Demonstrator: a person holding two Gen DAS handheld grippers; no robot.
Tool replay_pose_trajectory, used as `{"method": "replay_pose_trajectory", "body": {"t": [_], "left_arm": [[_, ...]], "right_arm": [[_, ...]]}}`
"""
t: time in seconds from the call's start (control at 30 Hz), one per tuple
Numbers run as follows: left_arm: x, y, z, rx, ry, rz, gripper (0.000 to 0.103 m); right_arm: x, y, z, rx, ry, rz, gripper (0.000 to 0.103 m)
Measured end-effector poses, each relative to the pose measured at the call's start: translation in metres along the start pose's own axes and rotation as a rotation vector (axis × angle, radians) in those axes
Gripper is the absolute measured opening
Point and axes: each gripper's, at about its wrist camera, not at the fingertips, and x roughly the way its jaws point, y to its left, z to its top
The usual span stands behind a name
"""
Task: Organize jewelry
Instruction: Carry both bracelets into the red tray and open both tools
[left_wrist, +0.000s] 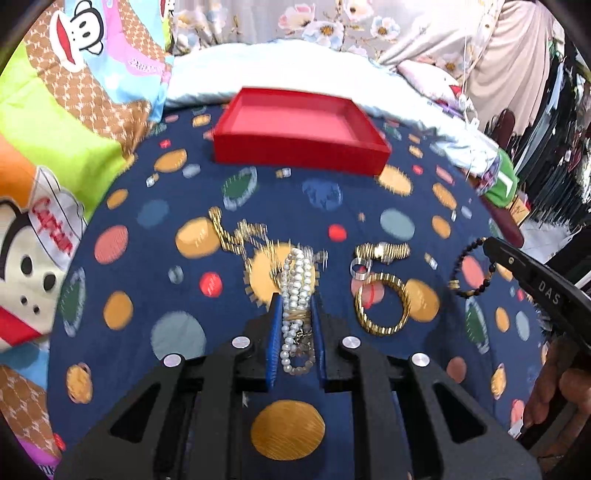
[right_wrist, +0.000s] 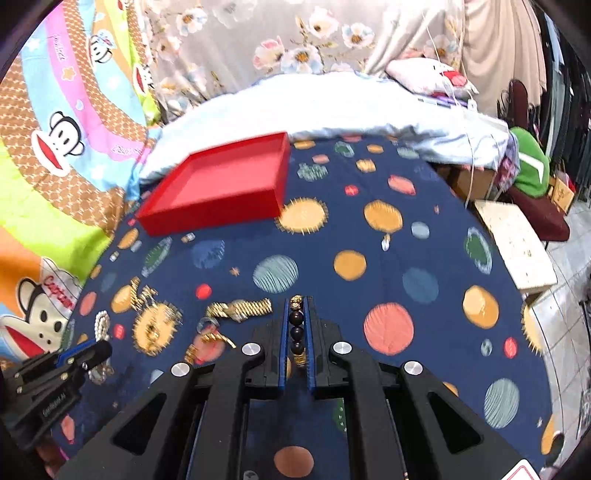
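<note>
My left gripper (left_wrist: 295, 299) is shut on a white pearl bracelet (left_wrist: 295, 280) that hangs between its blue pads. My right gripper (right_wrist: 297, 306) is shut on a dark bead bracelet (right_wrist: 296, 328), which also shows in the left wrist view (left_wrist: 471, 269). An empty red tray (left_wrist: 299, 129) stands at the far side of the dark blue spotted cloth (left_wrist: 332, 206); it also shows in the right wrist view (right_wrist: 221, 184). On the cloth lie a gold chain (left_wrist: 236, 236), a gold watch (left_wrist: 382, 251), a gold bangle (left_wrist: 382, 302) and a silver ring (left_wrist: 360, 267).
A cartoon monkey blanket (left_wrist: 55, 129) lies to the left. A pale blue quilt (left_wrist: 295, 66) lies behind the tray. To the right past the cloth's edge stand a white stool (right_wrist: 517, 243) and a green cushion (right_wrist: 532, 166).
</note>
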Motion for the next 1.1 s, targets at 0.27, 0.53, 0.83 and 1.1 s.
{"method": "replay_pose_trajectory", "body": {"t": [0.27, 0.53, 0.83, 1.1], "left_arm": [[-0.009, 0.016, 0.069, 0.031, -0.097, 0.006, 0.015], [0.042, 0.023, 0.171, 0.069, -0.153, 0.015, 0.015], [0.150, 0.025, 0.269, 0.089, -0.089, -0.010, 0.015], [0.226, 0.025, 0.303, 0.096, -0.032, 0.011, 0.015]], "right_arm": [[-0.005, 0.017, 0.064, -0.066, -0.082, 0.081, 0.007], [0.058, 0.047, 0.154, -0.106, -0.093, 0.173, 0.007], [0.180, 0.072, 0.239, -0.112, 0.008, 0.244, 0.007], [0.273, 0.077, 0.259, -0.140, 0.125, 0.221, 0.008]]}}
